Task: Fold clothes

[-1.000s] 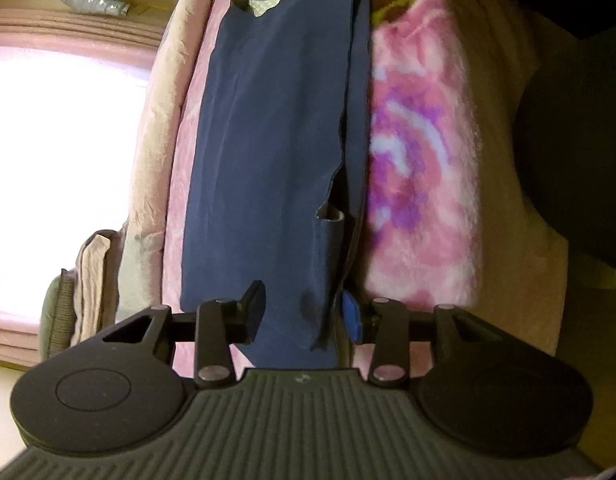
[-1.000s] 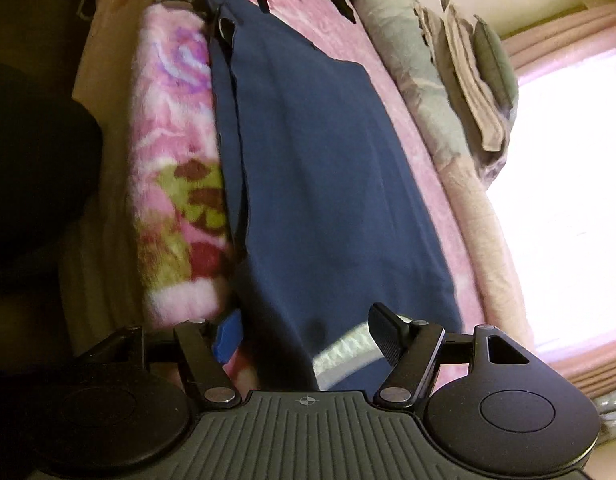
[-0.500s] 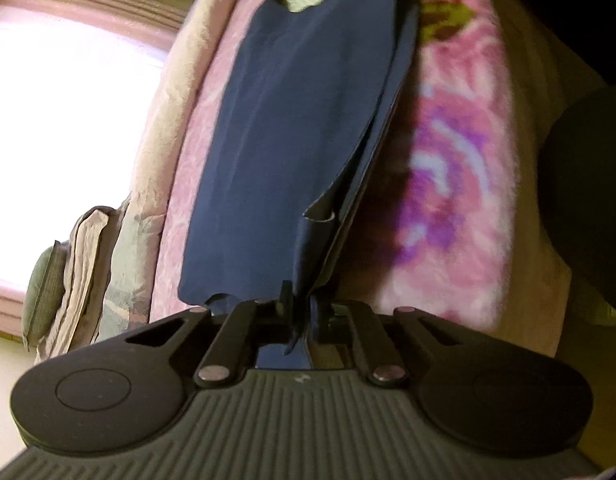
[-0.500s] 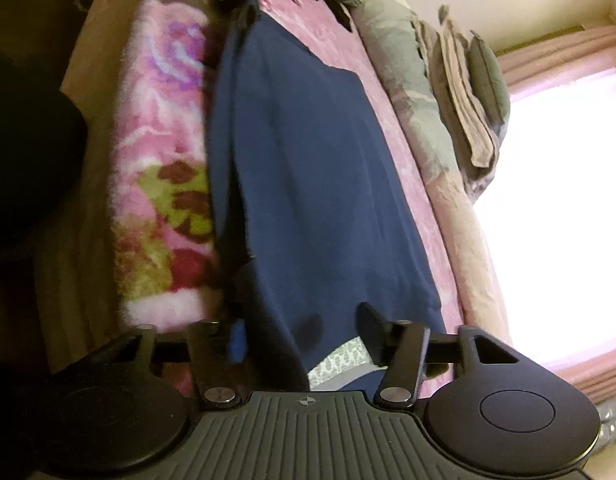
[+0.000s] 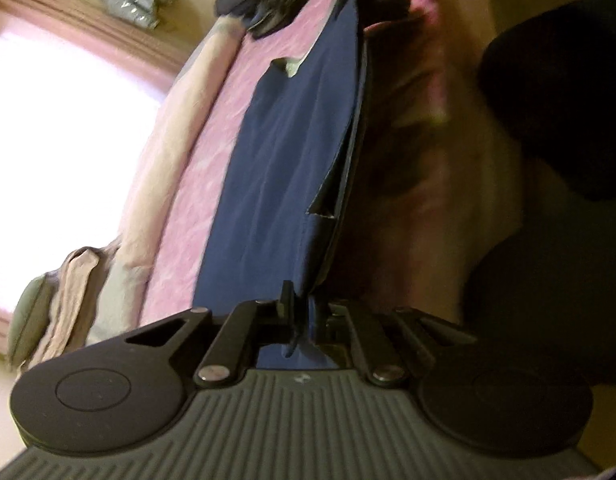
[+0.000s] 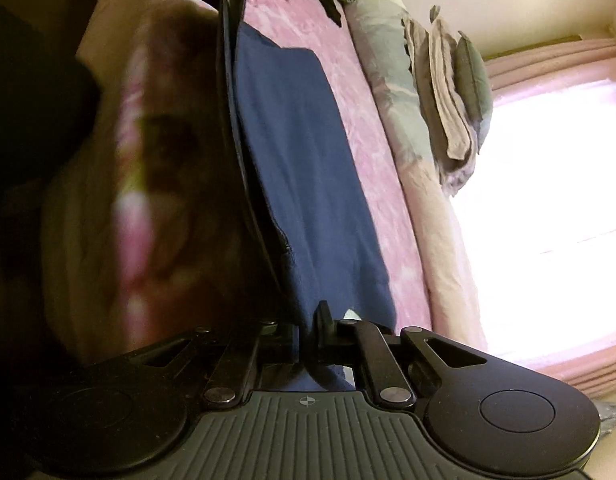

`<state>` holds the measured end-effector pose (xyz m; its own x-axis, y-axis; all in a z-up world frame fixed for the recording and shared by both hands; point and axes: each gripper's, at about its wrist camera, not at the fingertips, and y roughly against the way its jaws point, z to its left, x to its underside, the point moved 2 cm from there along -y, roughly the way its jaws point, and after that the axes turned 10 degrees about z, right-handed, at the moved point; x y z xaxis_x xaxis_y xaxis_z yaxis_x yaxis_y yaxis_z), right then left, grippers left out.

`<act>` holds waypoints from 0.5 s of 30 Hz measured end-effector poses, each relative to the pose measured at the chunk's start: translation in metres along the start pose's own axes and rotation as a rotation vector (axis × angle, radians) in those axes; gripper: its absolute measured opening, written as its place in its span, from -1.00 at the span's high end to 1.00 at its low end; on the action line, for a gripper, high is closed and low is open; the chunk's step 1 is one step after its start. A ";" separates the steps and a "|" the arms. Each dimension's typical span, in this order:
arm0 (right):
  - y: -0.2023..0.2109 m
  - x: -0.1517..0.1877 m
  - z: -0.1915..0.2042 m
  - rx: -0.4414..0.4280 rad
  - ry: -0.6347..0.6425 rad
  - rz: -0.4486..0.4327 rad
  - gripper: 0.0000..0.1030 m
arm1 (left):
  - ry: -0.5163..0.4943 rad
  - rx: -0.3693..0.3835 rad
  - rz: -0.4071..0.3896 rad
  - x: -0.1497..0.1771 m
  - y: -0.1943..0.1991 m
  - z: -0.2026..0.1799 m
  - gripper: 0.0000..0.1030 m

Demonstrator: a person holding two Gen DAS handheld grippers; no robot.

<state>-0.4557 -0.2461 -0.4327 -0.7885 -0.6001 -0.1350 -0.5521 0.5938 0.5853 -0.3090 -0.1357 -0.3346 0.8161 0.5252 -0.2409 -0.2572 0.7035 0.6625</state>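
Navy blue cloth, a long garment [image 5: 291, 152], lies stretched lengthwise along a pink bedspread [image 5: 211, 168], running from near me to the far end of the bed. I hold it by its two ends: my left gripper [image 5: 303, 312] has its jaws pressed together on the near edge of the cloth in its view, and my right gripper [image 6: 308, 336] is closing on the opposite end, cloth pinched between its pads. I judge this grip at both ends is meant to lift one long edge and carry it across, folding the garment along its length. That edge already stands up off the bed as a taut dark ridge, while the rest lies flat and smooth. A pale strip shows at one end, possibly a collar or waistband. Beside the raised edge lies a fluffy pink flowered blanket [image 6: 135, 184], blurred. A bright window [image 6: 548, 200] lies beyond the bed.
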 end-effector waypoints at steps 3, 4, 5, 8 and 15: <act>0.015 0.025 0.019 -0.027 -0.007 0.034 0.89 | -0.032 0.037 0.002 -0.003 -0.002 -0.028 0.92; 0.016 0.028 0.028 -0.040 -0.008 0.041 0.89 | -0.046 0.049 0.012 -0.002 -0.003 -0.038 0.92; 0.017 0.031 0.037 -0.052 -0.010 0.047 0.88 | -0.056 0.058 0.021 0.000 -0.004 -0.046 0.92; 0.019 0.033 0.056 -0.057 -0.041 0.053 0.88 | -0.042 0.062 0.040 0.005 -0.004 -0.053 0.91; 0.030 0.064 0.063 -0.050 -0.129 0.188 0.88 | -0.010 0.079 0.063 0.014 0.001 -0.048 0.84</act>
<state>-0.5402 -0.2329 -0.4742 -0.9061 -0.4060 -0.1189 -0.3805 0.6594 0.6484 -0.3231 -0.1048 -0.3718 0.8050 0.5619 -0.1905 -0.2663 0.6291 0.7303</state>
